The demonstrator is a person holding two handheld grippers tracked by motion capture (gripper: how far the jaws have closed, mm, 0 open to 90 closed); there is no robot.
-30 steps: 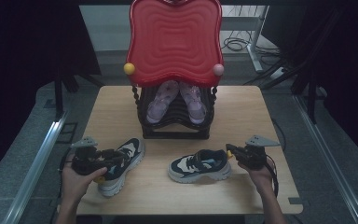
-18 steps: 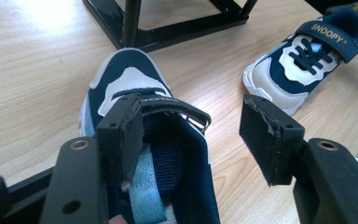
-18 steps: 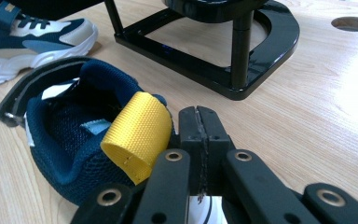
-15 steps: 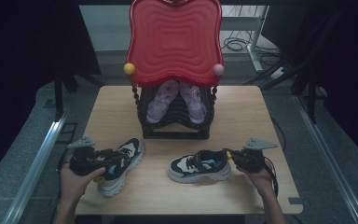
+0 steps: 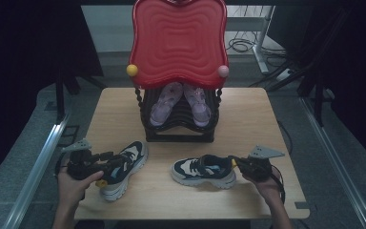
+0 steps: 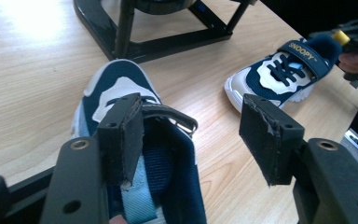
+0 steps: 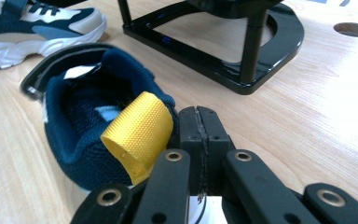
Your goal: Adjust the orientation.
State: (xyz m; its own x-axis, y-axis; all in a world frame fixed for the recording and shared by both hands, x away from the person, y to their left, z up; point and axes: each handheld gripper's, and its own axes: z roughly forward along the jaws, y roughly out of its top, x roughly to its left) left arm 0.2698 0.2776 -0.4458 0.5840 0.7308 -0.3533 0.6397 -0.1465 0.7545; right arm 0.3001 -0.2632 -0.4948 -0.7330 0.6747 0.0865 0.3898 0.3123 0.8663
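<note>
Wooden table (image 5: 124, 102): navy-white sneakers (image 5: 203, 170), yellow heel loops.

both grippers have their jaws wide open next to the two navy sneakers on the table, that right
Not quite. Only the left gripper is open, one pad inside the collar of the left sneaker. The right gripper has its jaws shut, pressed together beside the yellow heel loop of the right sneaker, as the right gripper view shows. Both navy sneakers do lie on the table.

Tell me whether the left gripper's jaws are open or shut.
Open: the left gripper holds its pads wide apart, one inside the left sneaker.
</note>
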